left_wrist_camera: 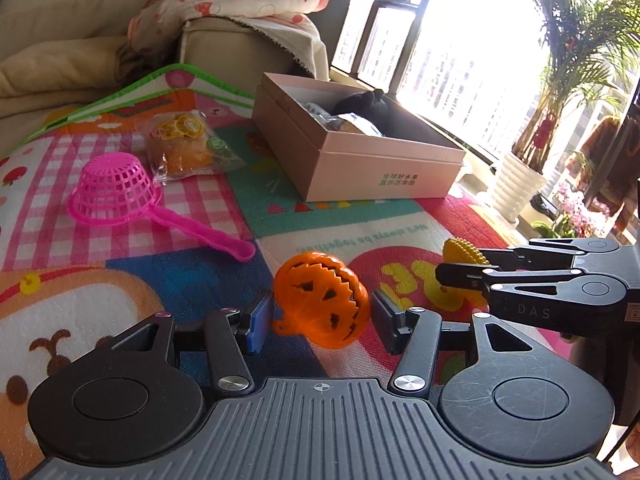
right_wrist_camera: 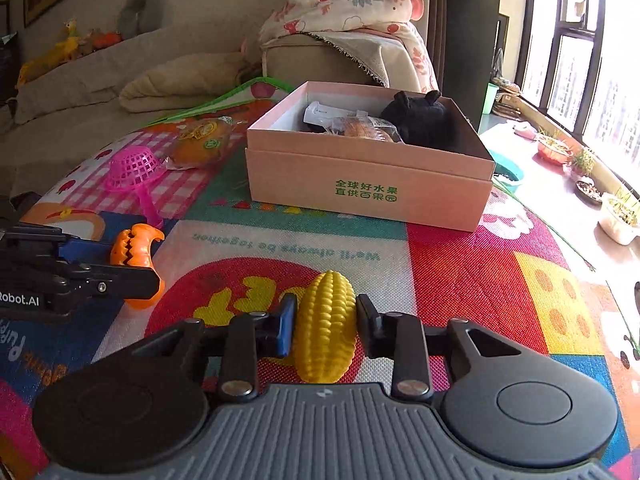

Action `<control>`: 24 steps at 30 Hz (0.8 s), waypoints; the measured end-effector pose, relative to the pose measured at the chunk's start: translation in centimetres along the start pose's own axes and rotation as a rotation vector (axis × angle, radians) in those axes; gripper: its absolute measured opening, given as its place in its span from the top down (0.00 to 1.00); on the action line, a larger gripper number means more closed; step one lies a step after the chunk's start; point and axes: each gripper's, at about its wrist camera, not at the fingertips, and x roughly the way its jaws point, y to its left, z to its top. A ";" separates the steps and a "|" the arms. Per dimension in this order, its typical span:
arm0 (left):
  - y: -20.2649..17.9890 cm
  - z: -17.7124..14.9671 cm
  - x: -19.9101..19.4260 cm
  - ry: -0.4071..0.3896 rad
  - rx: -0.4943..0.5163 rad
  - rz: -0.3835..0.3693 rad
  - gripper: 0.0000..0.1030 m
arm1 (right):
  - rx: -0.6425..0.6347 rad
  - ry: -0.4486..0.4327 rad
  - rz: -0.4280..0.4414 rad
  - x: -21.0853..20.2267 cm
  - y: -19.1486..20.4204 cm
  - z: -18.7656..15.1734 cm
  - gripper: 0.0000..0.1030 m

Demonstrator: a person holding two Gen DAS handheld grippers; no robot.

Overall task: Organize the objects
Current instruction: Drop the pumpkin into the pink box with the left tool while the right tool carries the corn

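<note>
An orange toy pumpkin (left_wrist_camera: 320, 300) with a carved face sits between the pads of my left gripper (left_wrist_camera: 320, 316), which is shut on it just above the colourful play mat (left_wrist_camera: 340, 232). A yellow toy corn cob (right_wrist_camera: 326, 320) stands upright between the pads of my right gripper (right_wrist_camera: 326, 320), which is shut on it. Each gripper shows in the other's view: the right gripper (left_wrist_camera: 460, 268) with the corn cob (left_wrist_camera: 464, 254) at the right, the left gripper (right_wrist_camera: 120, 264) with the pumpkin (right_wrist_camera: 138, 248) at the left. A pink cardboard box (right_wrist_camera: 360, 176) lies open ahead.
The box (left_wrist_camera: 380, 152) holds a black plush toy (right_wrist_camera: 420, 120) and wrapped packets. A pink toy strainer (left_wrist_camera: 116, 188) and a bagged bun (left_wrist_camera: 184, 144) lie on the mat's far left. A beige sofa (left_wrist_camera: 60, 68) is behind, and a potted plant (left_wrist_camera: 516, 184) stands by the window.
</note>
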 end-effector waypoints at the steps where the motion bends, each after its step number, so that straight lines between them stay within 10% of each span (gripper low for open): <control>1: -0.2 0.0 0.1 0.005 0.004 0.001 0.44 | 0.000 -0.008 0.003 -0.4 -0.1 -0.1 0.70; 9: -1.5 2.2 0.1 0.002 -0.004 -0.030 0.44 | 0.037 -0.090 0.033 -3.4 -1.5 -0.2 0.70; 21: -2.8 18.6 4.1 -0.320 -0.043 -0.035 0.44 | 0.083 -0.112 0.023 -3.6 -2.5 0.2 0.71; 24: -2.6 19.5 9.5 -0.170 -0.026 0.000 0.44 | 0.091 -0.093 0.017 -3.0 -2.7 0.1 0.71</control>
